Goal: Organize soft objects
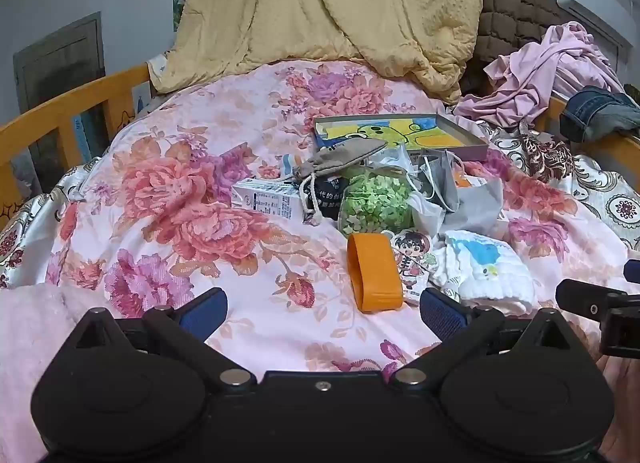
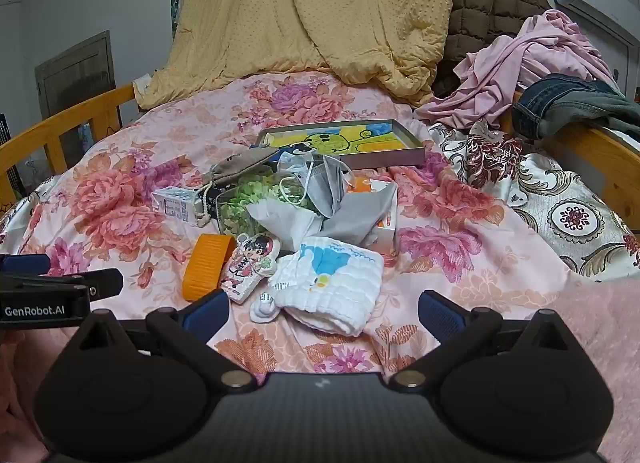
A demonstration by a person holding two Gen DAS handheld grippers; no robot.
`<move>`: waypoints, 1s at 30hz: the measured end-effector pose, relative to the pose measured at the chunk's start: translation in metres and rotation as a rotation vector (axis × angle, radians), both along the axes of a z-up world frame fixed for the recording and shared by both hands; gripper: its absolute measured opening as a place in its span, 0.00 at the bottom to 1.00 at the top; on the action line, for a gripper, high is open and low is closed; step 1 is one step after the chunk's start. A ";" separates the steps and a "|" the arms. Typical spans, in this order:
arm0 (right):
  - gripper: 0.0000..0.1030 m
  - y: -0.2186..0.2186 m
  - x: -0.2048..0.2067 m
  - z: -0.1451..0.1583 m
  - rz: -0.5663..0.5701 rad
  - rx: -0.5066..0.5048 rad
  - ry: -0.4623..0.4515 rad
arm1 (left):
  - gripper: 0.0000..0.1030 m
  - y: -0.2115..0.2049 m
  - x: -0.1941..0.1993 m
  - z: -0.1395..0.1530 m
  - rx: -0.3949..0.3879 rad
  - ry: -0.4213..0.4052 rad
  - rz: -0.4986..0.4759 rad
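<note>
1. My left gripper point(image 1: 323, 313) gapes wide, holding nothing; the orange band point(image 1: 374, 271) lies just ahead at 1 o'clock.
2. My right gripper point(image 2: 323, 313) is spread too, empty; the folded white cloth point(image 2: 334, 283) sits at 12 o'clock between its fingers.
3. The cartoon plush point(image 2: 250, 266) touches the cloth's 9 o'clock side.

1. The left gripper point(image 1: 323, 313) has a matte black body with two rounded, fan-shaped housings, each carrying a raised triangular boss.
2. Silver round pivot pins join the black link arms; one small screw sits at the centre of the crossbar.
3. Fingertips point(image 1: 206, 309) carry blue textured pads.
4. The right gripper point(image 2: 324, 313) matches this build.
5. White lettering "GenRobot.AI" marks the side of the left unit, seen from the right wrist view.
</note>
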State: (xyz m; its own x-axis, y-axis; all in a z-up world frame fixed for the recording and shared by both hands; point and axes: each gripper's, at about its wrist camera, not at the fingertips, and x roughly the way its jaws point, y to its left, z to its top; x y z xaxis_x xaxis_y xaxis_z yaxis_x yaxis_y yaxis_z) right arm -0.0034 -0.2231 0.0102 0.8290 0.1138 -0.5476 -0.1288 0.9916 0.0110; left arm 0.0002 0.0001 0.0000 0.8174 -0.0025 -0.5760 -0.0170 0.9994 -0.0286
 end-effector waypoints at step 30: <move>0.99 0.000 0.000 0.000 0.000 -0.001 0.001 | 0.99 -0.002 0.001 -0.002 0.004 0.010 -0.011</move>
State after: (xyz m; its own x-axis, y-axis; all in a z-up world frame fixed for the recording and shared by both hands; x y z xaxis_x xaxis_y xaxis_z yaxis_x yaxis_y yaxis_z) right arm -0.0032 -0.2229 0.0099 0.8284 0.1133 -0.5486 -0.1288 0.9916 0.0104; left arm 0.0014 -0.0021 -0.0024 0.8114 -0.0094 -0.5844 -0.0061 0.9997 -0.0246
